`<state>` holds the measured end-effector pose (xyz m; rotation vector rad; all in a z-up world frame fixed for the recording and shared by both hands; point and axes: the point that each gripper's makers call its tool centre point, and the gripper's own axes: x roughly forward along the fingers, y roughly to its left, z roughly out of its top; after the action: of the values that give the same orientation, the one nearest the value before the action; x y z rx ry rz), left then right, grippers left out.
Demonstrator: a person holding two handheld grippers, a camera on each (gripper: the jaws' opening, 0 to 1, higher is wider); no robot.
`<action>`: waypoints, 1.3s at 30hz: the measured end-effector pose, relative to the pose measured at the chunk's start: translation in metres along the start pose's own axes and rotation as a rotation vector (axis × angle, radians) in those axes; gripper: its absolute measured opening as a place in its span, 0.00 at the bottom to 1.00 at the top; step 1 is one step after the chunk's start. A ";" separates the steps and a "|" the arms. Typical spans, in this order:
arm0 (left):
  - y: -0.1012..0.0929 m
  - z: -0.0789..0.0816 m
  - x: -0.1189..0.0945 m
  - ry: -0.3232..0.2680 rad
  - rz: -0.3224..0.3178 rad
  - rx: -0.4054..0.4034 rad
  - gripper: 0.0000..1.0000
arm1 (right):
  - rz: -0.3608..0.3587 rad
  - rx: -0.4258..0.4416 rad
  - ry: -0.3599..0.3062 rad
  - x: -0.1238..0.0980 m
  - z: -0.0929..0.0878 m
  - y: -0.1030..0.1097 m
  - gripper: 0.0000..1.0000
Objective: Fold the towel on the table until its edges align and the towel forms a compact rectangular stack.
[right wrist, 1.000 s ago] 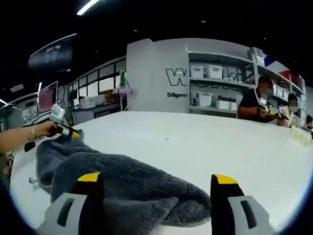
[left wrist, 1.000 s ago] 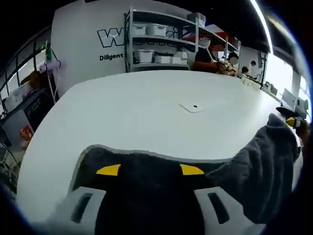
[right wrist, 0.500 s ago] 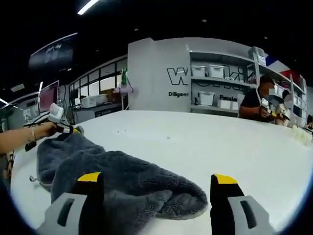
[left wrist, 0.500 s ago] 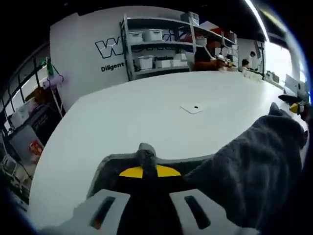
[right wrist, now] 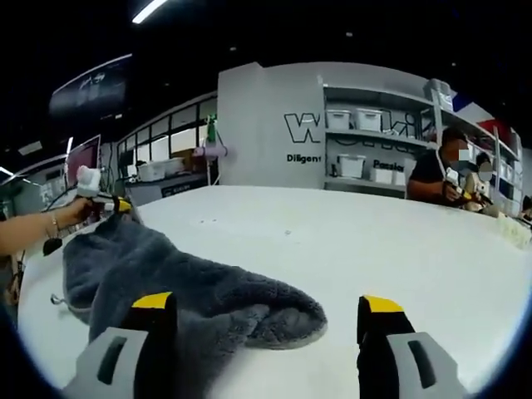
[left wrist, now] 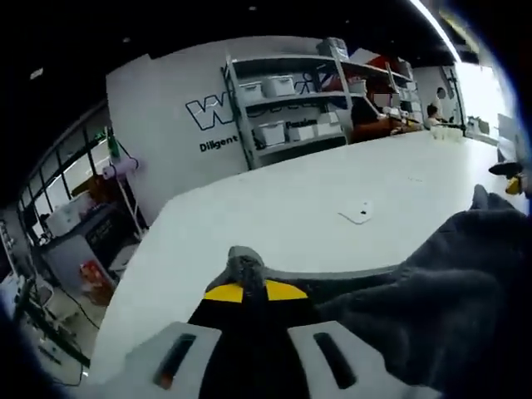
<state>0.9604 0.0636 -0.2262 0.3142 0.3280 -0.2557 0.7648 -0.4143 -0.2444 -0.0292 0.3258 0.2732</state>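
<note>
The grey towel (right wrist: 166,283) lies on the white worktop (right wrist: 374,249), in the lower left of the right gripper view. It is bunched up and lumpy, not flat. One end of it rises toward the left edge of the frame.

In the left gripper view, the left gripper (left wrist: 246,291) sits at the bottom middle. Its two yellow-tipped jaws are pressed together on a small fold of the towel (left wrist: 432,291), which pokes up between them. The rest of the towel spreads to the lower right of that frame.

In the right gripper view, the right gripper (right wrist: 268,316) has its jaws wide apart at the bottom of the frame. The left jaw stands in front of the towel, and nothing is between the jaws but the towel's edge and bare worktop.

At the far left of that view, a hand (right wrist: 71,214) holds the other gripper on the raised end of the towel.

Behind the worktop stand shelves (right wrist: 366,154) with white boxes, at the upper right. A small flat white thing (left wrist: 359,213) lies on the worktop in the left gripper view.
</note>
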 end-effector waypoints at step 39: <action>0.053 -0.029 -0.026 0.019 0.101 -0.159 0.41 | 0.036 -0.033 0.044 0.008 -0.006 0.008 0.92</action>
<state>0.9444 0.1269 -0.2301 0.1756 0.3477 -0.1260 0.7681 -0.4047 -0.2529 -0.0616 0.3657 0.3139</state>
